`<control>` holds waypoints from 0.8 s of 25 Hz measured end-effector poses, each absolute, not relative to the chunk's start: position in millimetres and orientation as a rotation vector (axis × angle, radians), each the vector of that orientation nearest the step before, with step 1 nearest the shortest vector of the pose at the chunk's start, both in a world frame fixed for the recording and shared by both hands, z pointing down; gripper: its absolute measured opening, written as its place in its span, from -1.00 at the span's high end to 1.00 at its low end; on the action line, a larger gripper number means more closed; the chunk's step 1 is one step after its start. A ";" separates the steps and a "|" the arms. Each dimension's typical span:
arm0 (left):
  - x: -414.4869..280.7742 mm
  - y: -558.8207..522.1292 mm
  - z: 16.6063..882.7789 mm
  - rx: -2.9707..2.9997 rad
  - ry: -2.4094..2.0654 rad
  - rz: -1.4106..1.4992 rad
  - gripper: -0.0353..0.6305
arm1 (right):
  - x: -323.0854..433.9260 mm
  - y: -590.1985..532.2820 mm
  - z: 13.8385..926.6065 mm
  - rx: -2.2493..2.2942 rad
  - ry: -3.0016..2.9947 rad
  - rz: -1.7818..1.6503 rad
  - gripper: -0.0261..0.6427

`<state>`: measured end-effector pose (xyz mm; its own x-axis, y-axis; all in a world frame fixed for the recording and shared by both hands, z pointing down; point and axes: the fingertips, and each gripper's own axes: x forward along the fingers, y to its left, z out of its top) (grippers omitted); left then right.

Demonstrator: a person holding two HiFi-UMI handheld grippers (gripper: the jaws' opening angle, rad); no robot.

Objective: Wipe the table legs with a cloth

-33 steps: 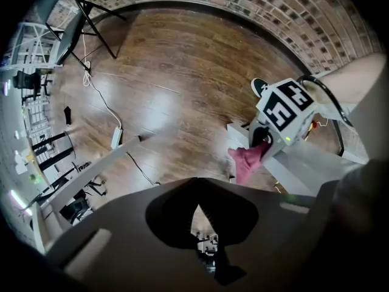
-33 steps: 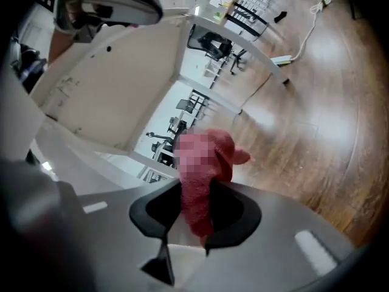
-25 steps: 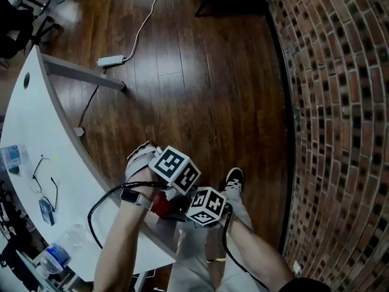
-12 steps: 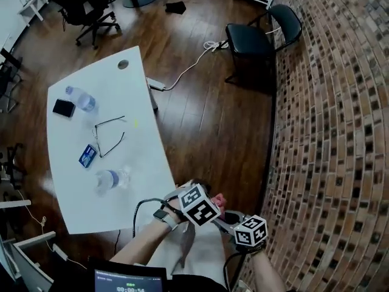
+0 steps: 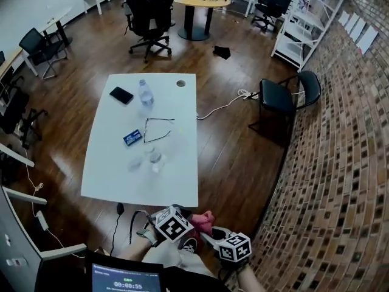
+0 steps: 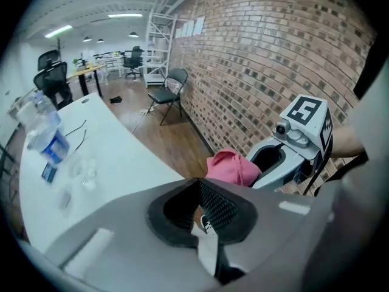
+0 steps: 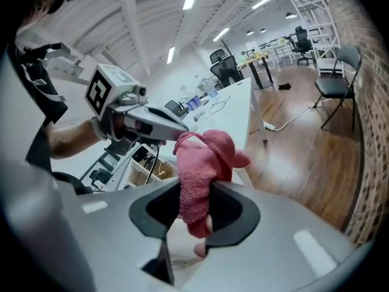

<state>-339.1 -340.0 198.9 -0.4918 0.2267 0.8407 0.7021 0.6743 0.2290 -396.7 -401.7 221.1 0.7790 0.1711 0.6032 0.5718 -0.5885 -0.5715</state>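
With right hand-held gripper (image 7: pixel 194 208) clamped on the cloth (image 7: pixel 203 163), left hand-held gripper (image 6: pixel 197 208) apart and empty, crouch beside the counter (image 5: pixel 176 184); wipe each leg downward.

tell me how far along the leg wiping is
Done: no wiped leg shows. In hand: the right gripper is shut on the pink cloth; the left gripper is open and empty. Left: seemingly every leg, all hidden under the white table top.
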 end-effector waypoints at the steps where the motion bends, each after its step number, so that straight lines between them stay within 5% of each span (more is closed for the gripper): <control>1: -328.2 -350.6 193.4 -0.776 -2.056 -0.751 0.89 | -392.8 -404.1 213.6 -2.201 -0.534 -0.649 0.61; 12: -201.9 -477.9 130.9 -1.267 -2.257 -1.175 0.89 | -319.3 -450.6 154.9 -2.404 -0.402 -0.736 0.62; 20: -45.5 -561.4 112.8 -1.414 -2.385 -1.372 0.89 | -179.8 -491.7 134.7 -2.430 -0.442 -0.748 0.62</control>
